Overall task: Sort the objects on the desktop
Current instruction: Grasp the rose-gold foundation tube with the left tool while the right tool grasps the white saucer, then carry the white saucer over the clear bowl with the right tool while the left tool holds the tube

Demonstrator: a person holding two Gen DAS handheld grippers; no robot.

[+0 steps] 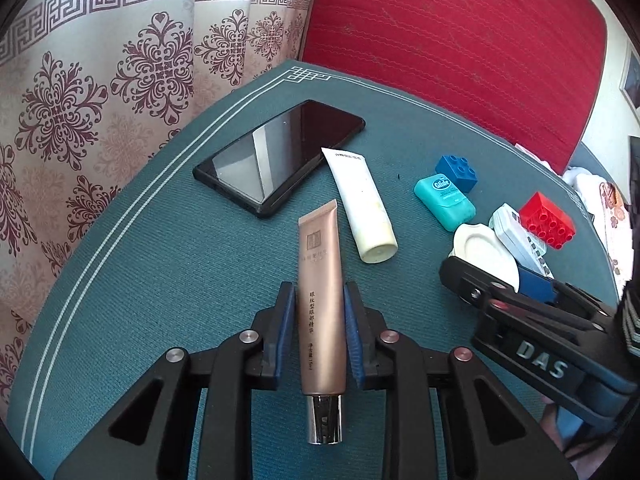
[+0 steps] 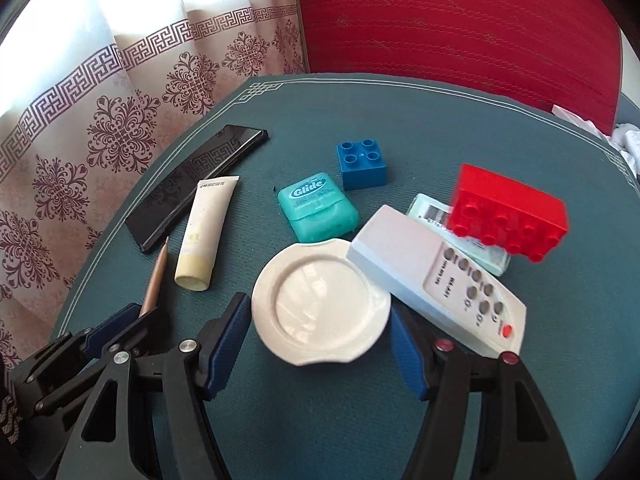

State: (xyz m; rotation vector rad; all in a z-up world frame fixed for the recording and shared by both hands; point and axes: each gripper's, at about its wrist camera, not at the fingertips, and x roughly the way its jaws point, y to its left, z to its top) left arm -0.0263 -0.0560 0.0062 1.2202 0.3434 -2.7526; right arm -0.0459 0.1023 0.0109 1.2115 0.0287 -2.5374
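Left wrist view: left gripper (image 1: 320, 330) nearly closed, blue pads pressed on both sides of a rose-gold tube (image 1: 322, 304), which points away over the teal mat (image 1: 160, 264), silver cap toward the camera. Beyond it: black phone (image 1: 280, 156), cream tube (image 1: 362, 204), teal floss box (image 1: 444, 200), blue brick (image 1: 458, 172), red brick (image 1: 548, 220). Right gripper (image 1: 520, 304) enters from the right, body marked DAS; its fingertips are not clear from here.

Right wrist view: right gripper (image 2: 320, 344) roughly half open, pads on either side of a white saucer (image 2: 320, 304); contact cannot be told, frame slightly blurred. Only this view shows the remote control (image 2: 440, 280) in full, overlapping the saucer's right edge, and a pale green box (image 2: 460, 236) under the red brick (image 2: 508, 216). Rose-gold tube (image 2: 158, 276) appears edge-on at left, held in the left gripper (image 2: 128, 320)
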